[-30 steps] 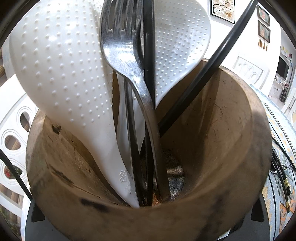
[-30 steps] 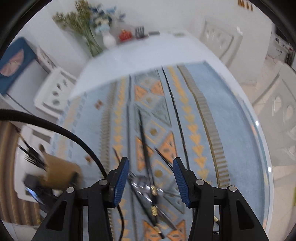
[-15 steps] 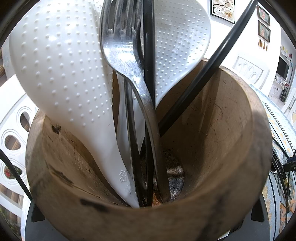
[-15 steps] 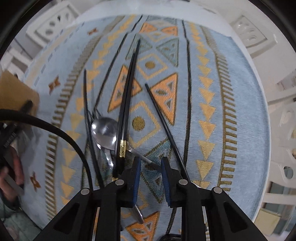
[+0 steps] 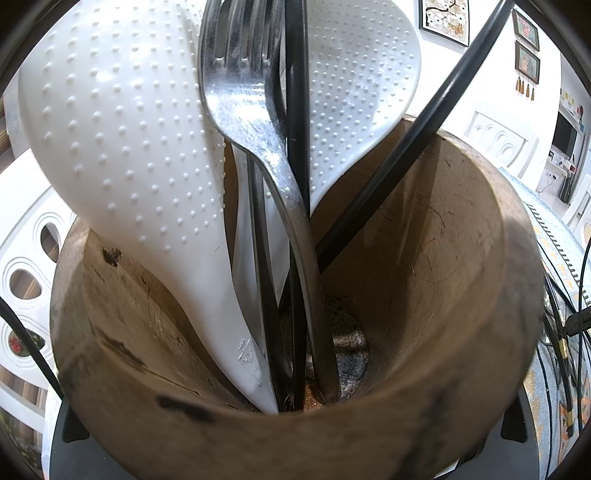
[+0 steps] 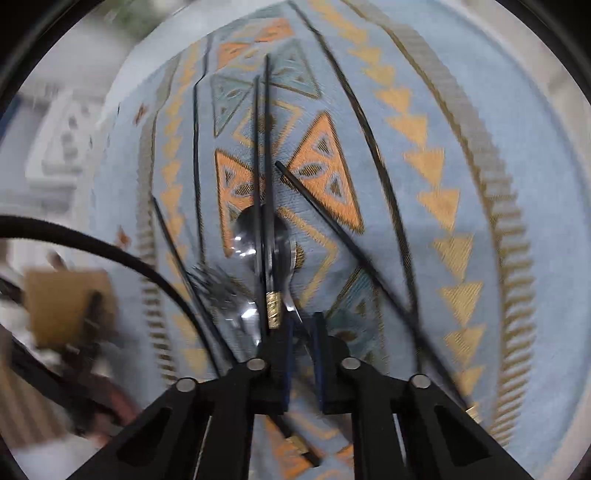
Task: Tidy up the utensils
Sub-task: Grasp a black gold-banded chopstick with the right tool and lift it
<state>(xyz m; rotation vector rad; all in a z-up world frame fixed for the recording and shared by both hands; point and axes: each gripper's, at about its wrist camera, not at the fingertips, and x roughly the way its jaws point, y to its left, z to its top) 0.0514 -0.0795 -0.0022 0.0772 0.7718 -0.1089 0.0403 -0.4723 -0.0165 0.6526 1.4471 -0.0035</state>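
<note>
Utensils lie loose on the patterned blue cloth (image 6: 461, 155), where the right gripper (image 6: 303, 332), jaws just closed, pinches the shiny steel spoon (image 6: 258, 232) by its handle, while the left gripper's grip on the wooden holder (image 5: 443, 280) goes unseen.

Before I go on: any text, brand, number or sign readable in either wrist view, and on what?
No readable words, brands or numbers in either view.
White rice paddle, low on its handle in the wooden holder: embossed triangle marks, any characters too small to read.
Wall pictures: artwork only, no legible text.
Right wrist view: motion-blurred; patterned tablecloth, spoon and chopsticks show no lettering.
</note>
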